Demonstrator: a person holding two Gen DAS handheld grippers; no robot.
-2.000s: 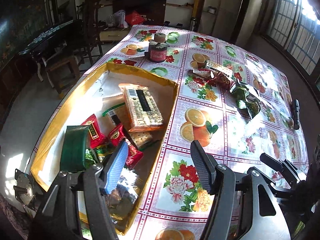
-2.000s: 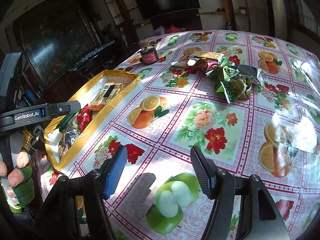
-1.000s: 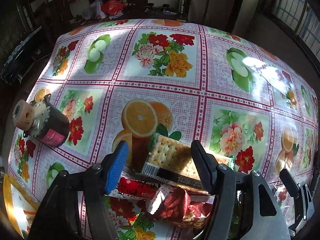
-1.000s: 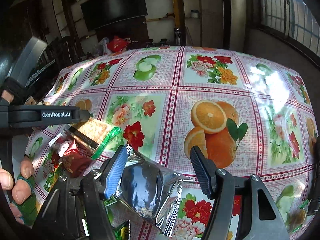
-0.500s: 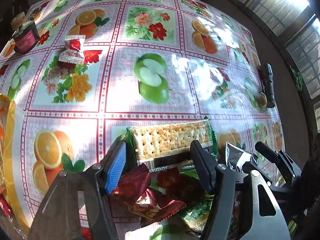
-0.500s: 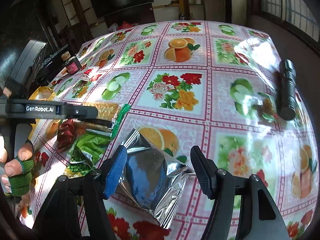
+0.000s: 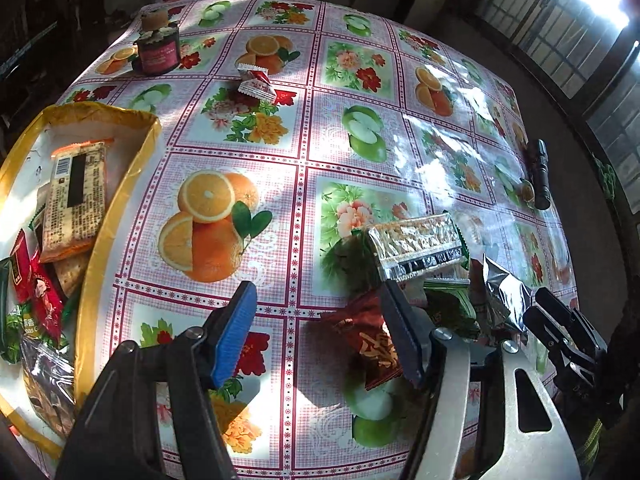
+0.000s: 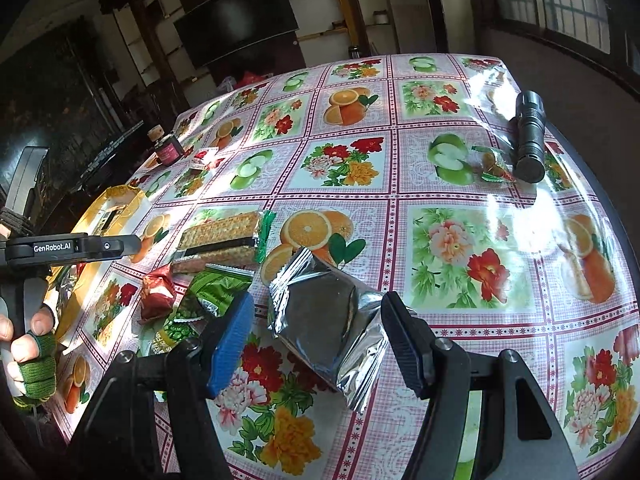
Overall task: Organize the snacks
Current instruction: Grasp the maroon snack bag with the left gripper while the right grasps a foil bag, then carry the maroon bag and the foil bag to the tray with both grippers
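Observation:
A silver foil packet [image 8: 326, 312] lies on the floral tablecloth between the fingers of my open right gripper [image 8: 316, 344]. Beside it are a cracker pack [image 8: 220, 242], a green snack bag [image 8: 200, 300] and a dark red wrapped snack [image 8: 157, 292]. In the left wrist view my left gripper [image 7: 320, 330] is open and empty, just left of the red snack [image 7: 370, 340] and cracker pack [image 7: 416, 246]. The yellow-rimmed box [image 7: 120, 196] at left holds several snacks. A red-and-white candy [image 7: 256, 82] lies farther back.
A dark jar with a cork lid [image 7: 156, 50] stands at the far left of the table. A black flashlight [image 8: 528, 136] and a small wrapped candy [image 8: 494, 164] lie near the right edge. The table edge curves close on the right.
Both grippers swung from the box side to the snack pile. My left gripper has since pulled back left of the pile; my right gripper stays around the silver packet, still open.

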